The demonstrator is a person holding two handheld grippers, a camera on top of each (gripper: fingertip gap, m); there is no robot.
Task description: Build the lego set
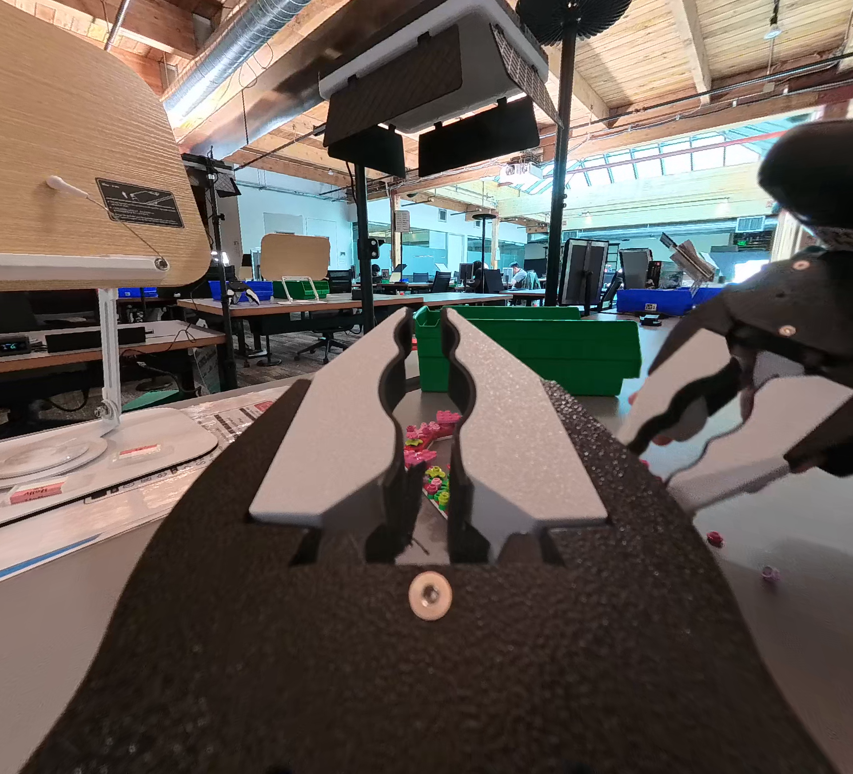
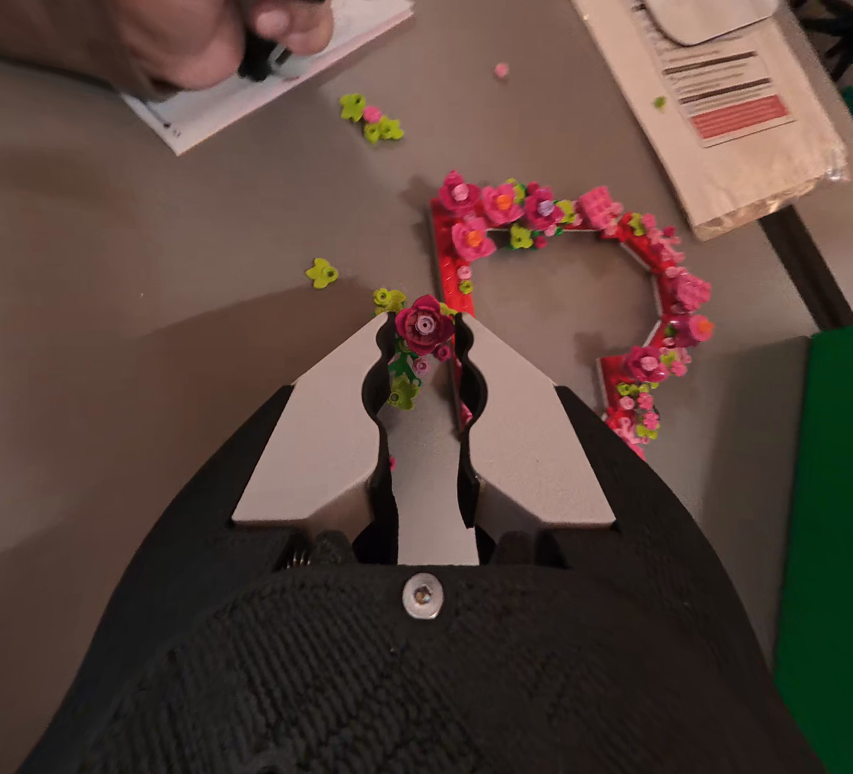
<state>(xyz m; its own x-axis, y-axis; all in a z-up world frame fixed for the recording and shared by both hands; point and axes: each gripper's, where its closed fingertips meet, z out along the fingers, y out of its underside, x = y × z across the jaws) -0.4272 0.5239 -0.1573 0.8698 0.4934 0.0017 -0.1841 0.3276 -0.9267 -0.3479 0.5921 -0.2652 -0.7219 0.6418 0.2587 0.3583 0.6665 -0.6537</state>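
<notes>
While the right gripper [image 2: 424,318], grey-fingered on a black textured body, frames a dark magenta plastic rose [image 2: 423,326] with a lilac stud at its centre, the step in hand appears to be seating that flower cluster on the red heart-shaped brick frame [image 2: 450,244]. Fingers: narrowly parted, closing on the rose from both sides; firm contact cannot be confirmed. Attached below the rose: green stem, lime leaves, small pink studs. Location: at the lower end of the frame's left bar, on the grey tabletop [image 2: 138,336]. Frame condition: upper and right runs already dressed with pink and magenta blooms; left bar largely bare, suggesting late-middle progress. Loose stock: one lime-green leaf piece [image 2: 322,273], a lime and pink leaf cluster [image 2: 371,120], a pink round stud [image 2: 501,69]. Left gripper [image 1: 427,318]: raised above the frame, fingers slightly apart, nothing between them. Also present: green plastic bin [image 1: 554,355], white instruction sheet [image 2: 258,96]. Next move, by judgement: align the cluster over open studs, press straight down, steady the frame with the idle tool.
</notes>
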